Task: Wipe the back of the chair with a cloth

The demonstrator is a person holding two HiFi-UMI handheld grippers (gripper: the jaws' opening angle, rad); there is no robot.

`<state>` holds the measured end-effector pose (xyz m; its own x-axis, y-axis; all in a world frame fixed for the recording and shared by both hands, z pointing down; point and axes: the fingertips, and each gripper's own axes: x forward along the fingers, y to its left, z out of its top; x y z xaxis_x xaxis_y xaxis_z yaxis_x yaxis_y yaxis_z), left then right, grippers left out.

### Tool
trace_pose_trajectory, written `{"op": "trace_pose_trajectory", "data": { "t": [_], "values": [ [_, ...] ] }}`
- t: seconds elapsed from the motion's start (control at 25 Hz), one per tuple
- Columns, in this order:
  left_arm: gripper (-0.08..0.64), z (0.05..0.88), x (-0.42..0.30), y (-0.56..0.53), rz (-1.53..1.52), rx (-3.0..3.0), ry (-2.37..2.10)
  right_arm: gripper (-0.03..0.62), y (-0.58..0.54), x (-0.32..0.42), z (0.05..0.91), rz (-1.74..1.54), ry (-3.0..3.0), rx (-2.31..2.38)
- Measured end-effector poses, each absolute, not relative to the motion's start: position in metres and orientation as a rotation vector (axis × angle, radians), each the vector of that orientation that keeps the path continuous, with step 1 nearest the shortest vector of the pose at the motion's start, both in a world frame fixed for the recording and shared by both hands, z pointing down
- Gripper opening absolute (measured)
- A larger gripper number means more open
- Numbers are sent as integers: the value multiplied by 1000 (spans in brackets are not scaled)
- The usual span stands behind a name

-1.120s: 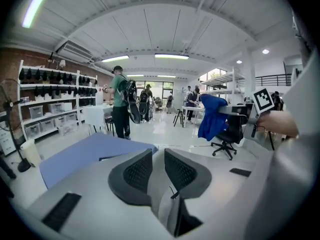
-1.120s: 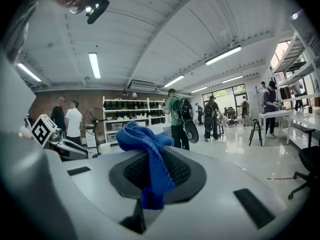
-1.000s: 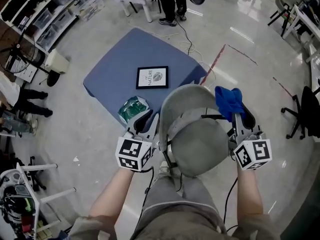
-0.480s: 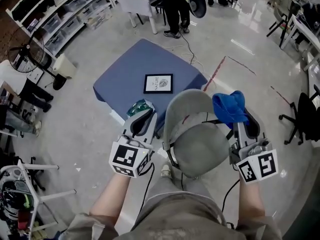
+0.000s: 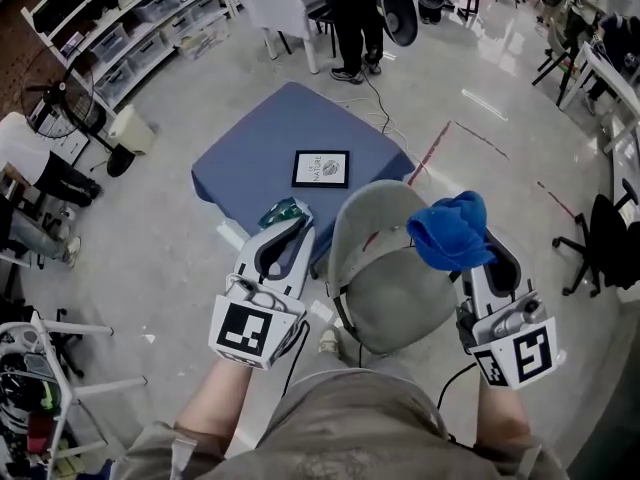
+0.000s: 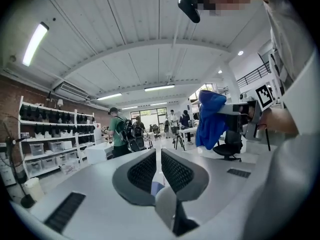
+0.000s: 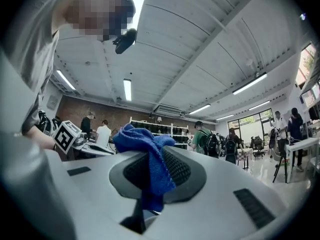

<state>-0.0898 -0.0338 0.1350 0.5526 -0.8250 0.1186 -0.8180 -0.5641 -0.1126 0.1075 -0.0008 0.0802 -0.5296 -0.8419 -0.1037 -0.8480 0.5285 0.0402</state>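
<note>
A grey chair [image 5: 378, 218] stands right below me, its rounded back towards the blue table. My right gripper [image 5: 478, 248] is at the chair's right side, shut on a bunched blue cloth [image 5: 450, 232] that hangs beside the back's top edge. In the right gripper view the blue cloth [image 7: 144, 143] drapes out between the pads and hides the tips. My left gripper [image 5: 295, 220] hovers left of the chair, apart from it. Its jaws [image 6: 159, 156] have just been closing and stand together with only a thin slit, nothing between them.
A low table with a blue cover [image 5: 245, 153] lies beyond the chair, bearing a framed picture [image 5: 320, 168] and a green packet [image 5: 284, 210]. A person [image 5: 350, 18] stands by a white table farther off. Shelves [image 5: 110, 38] line the left; a black office chair [image 5: 605, 233] stands right.
Both grippers have risen towards the camera. The blue cloth has come up with the right gripper, level with the top of the chair's back. The left jaws have narrowed.
</note>
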Motion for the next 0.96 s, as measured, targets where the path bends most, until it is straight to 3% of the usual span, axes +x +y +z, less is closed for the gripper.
{"op": "trace_pose_trajectory", "data": {
  "t": [0.36, 0.96],
  "values": [
    [44, 113, -91, -8, -250, -2632, 1409, 60, 27, 74, 80, 143, 2799, -1344],
    [35, 108, -109, 3, -226, -2645, 1438, 60, 19, 86, 71, 138, 2742, -1425]
  ]
}}
